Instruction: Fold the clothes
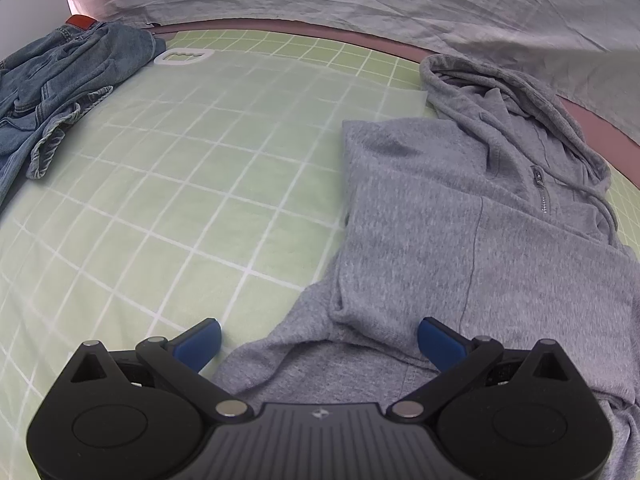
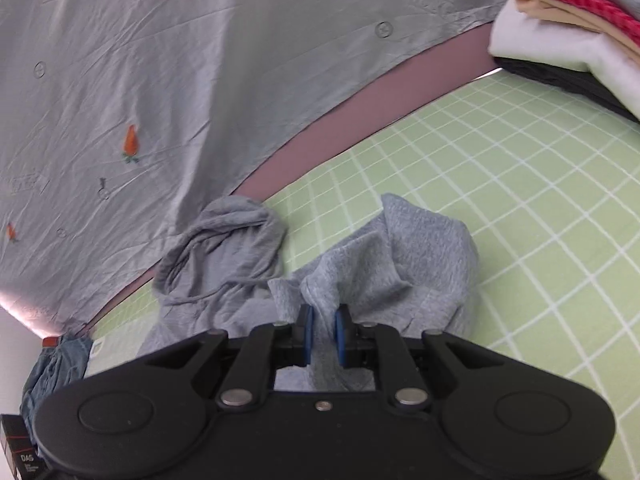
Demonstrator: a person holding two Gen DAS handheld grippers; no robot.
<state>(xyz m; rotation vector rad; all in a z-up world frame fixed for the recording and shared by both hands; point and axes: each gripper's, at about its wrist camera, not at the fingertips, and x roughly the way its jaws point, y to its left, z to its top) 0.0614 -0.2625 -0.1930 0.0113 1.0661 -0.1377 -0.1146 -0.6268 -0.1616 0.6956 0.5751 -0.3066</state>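
Between the right claw's [image 2: 323, 334] fingers, hoodie [image 2: 400, 256] fabric bunches.

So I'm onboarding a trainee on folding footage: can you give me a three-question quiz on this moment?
1. True or false: the left gripper is clamped on the grey hoodie.
2. What does the right gripper pinch? A) the jeans B) grey hoodie fabric C) the stack of folded clothes
3. Fill in: the jeans lie crumpled at the far ____ of the green checked sheet in the left wrist view.

Key: 1 false, it is open; 2 B; 3 left.
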